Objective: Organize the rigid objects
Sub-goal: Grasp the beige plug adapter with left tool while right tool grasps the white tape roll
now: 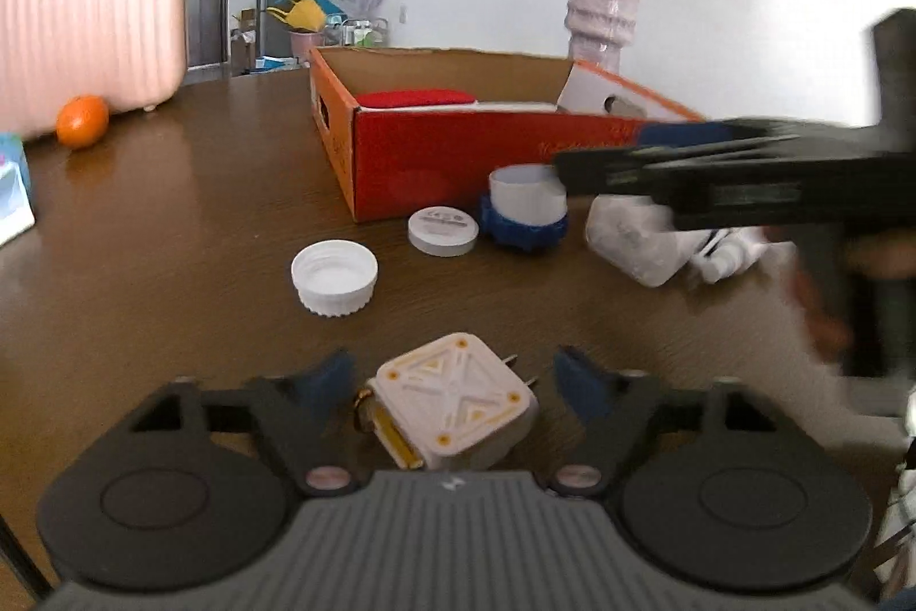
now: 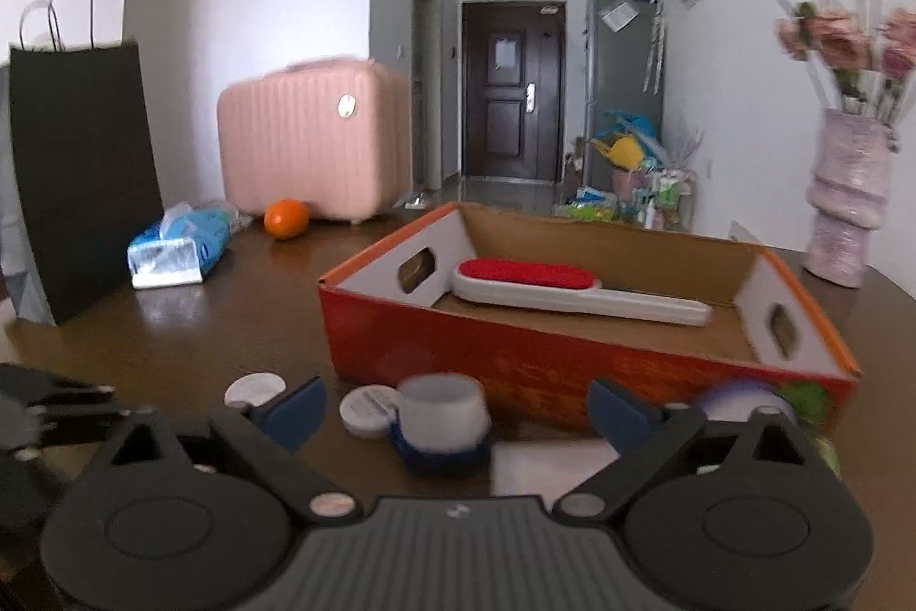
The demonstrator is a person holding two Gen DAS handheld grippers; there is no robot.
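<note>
Much of the right side of the left wrist view is smeared: the right gripper point(image 1: 658, 153) crosses in from 3 o'clock as a dark blurred bar, covering part of a crumpled white object point(image 1: 641, 239) whose shape cannot be made out. In the right wrist view the near objects are soft too, and a round blue-and-white thing behind the right-hand finger at 4 o'clock is too blurred to name.

The left gripper point(image 1: 452, 370) hangs low over the worktop point(image 1: 172, 239), a dark brown wood-grain surface with a sheen. Its jaws stand wide open, with a white square plug adapter point(image 1: 458, 399) lying between the blue pads and touching neither; the adapter's face has a raised X pattern with yellow dots, its two metal prongs point toward 2 o'clock, and its near edge is cut off by the gripper body.

The right gripper point(image 2: 452, 410) is also spread wide and holds nothing. Between its tips sits a white cylinder on a ribbed blue base point(image 2: 443, 430), with a flat white disc point(image 2: 369, 408) just beside it at 10 o'clock. A ridged white screw cap point(image 1: 335, 276) lies open side up, well apart from the adapter.

Beyond them stands an orange cardboard box point(image 2: 515, 370) with cut-out handles, holding a white-handled brush with a red pad point(image 2: 526, 276).
</note>
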